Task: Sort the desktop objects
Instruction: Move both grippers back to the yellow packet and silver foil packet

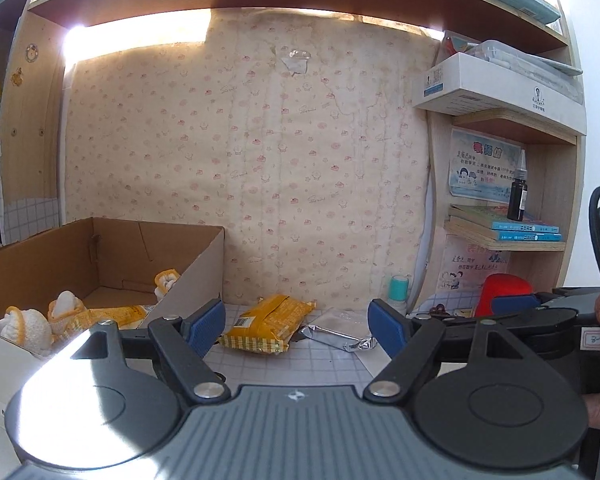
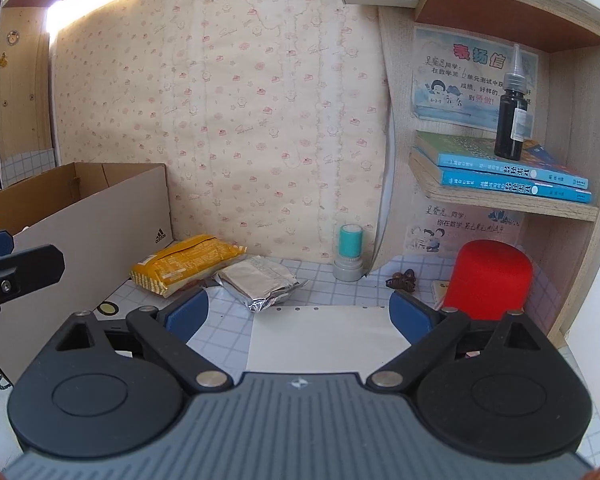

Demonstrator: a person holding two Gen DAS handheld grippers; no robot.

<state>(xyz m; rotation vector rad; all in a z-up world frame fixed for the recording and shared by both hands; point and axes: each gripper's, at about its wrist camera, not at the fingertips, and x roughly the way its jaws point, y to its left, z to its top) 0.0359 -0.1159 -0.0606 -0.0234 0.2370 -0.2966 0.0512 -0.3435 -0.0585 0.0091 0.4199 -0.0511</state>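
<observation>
A yellow snack packet (image 1: pixel 267 323) (image 2: pixel 186 264) lies on the checked desk beside a silver foil packet (image 1: pixel 336 337) (image 2: pixel 258 282). A cardboard box (image 1: pixel 100 264) (image 2: pixel 80 216) at the left holds several white-and-yellow plush items (image 1: pixel 64 308) and a yellow packet. My left gripper (image 1: pixel 298 326) is open and empty, just short of the two packets. My right gripper (image 2: pixel 300 316) is open and empty over a white sheet of paper (image 2: pixel 324 340). A teal stamp (image 2: pixel 350 254) (image 1: pixel 398 290) and a red object (image 2: pixel 486 282) (image 1: pixel 500 286) stand at the right.
A black dropper bottle (image 2: pixel 512 120) stands on blue books (image 2: pixel 512 176) on a small shelf at the right. A small brown object (image 2: pixel 402 280) lies on the desk near the red object. A white box (image 1: pixel 496 88) sits on the upper shelf. Patterned wallpaper backs the desk.
</observation>
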